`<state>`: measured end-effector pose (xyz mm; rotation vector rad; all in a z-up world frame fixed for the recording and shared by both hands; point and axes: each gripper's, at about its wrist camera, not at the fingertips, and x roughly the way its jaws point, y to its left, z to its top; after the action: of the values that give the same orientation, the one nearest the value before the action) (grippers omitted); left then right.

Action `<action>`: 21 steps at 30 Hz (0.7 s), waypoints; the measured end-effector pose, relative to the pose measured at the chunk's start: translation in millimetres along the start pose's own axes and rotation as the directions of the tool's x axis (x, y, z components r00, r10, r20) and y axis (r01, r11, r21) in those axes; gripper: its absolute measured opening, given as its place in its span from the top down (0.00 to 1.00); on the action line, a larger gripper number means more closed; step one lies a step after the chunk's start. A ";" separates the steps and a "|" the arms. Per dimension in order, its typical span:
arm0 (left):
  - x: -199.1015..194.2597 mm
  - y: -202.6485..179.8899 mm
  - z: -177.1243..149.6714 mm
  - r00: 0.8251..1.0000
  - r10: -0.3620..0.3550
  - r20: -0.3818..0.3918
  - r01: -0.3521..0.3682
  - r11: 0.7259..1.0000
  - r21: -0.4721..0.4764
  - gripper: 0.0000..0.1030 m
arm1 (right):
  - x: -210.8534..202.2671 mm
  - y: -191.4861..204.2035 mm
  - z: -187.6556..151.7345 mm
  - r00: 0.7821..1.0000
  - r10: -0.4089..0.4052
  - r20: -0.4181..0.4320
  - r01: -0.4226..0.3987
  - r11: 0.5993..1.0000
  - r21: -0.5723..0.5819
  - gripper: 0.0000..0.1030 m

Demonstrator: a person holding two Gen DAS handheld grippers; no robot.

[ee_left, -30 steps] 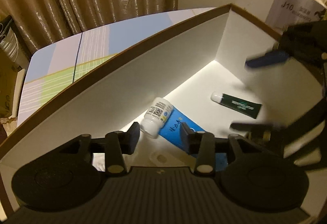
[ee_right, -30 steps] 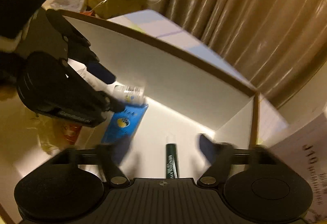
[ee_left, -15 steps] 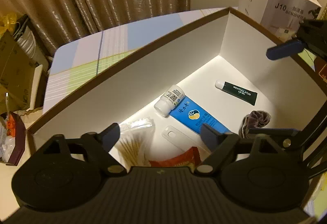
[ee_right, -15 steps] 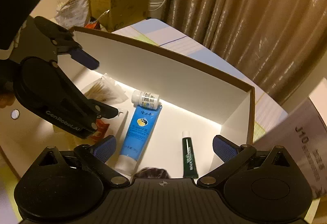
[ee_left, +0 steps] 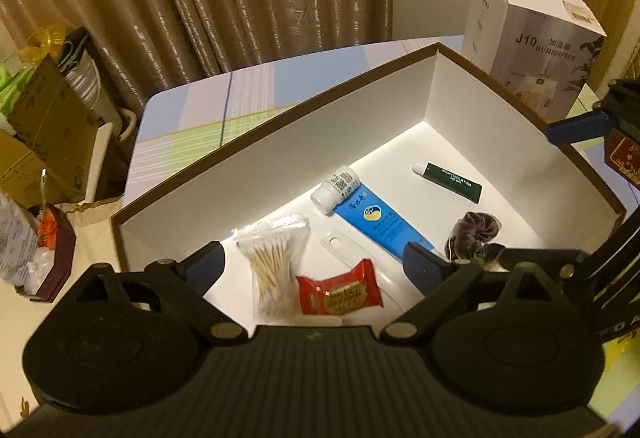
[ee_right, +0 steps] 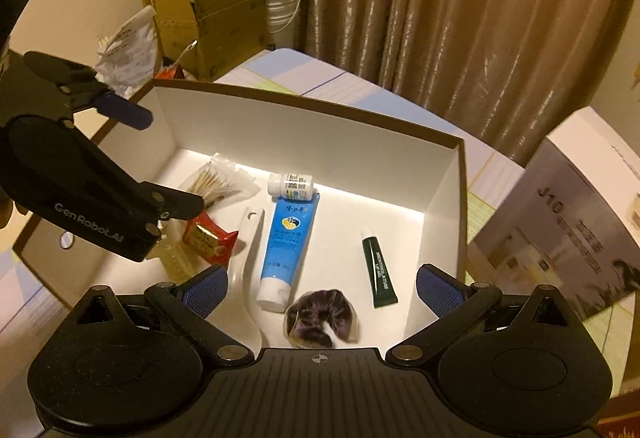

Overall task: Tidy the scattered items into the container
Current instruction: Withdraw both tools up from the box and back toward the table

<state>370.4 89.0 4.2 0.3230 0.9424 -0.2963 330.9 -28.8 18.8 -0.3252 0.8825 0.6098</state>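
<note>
My left camera looked down from close above the box's [ee_left: 280,142] near end toward its far corner. My right camera faced in over a neighbouring wall, equally close. Both shared the box floor, the blue tube [ee_left: 380,224] [ee_right: 286,234].

Blue tube [ee_right: 287,242], red packet [ee_right: 209,237]

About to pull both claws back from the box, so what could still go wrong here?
Both claws are open and empty, so nothing should drop. The left claw sits low over the cotton swab bag and red packet; a tilt on the way out could snag them. The right claw hangs just above the scrunchie, near the box wall, which it might clip.
</note>
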 end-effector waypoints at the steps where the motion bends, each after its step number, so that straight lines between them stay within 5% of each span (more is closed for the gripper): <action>1: -4.2 -0.3 -2.3 1.000 -0.001 0.000 0.001 1.000 -0.006 0.09 | -3.6 0.8 -1.5 1.000 -0.001 0.000 0.001 1.000 0.004 0.00; 21: -90.0 -21.7 -49.5 0.998 0.049 0.037 -0.047 0.998 -0.052 0.08 | -83.3 20.6 -32.1 0.994 -0.006 0.106 0.001 0.999 0.040 0.00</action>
<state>275.7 98.4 48.3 0.2918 0.9022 -0.2332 258.1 -58.8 65.5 -0.2565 0.7911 0.6004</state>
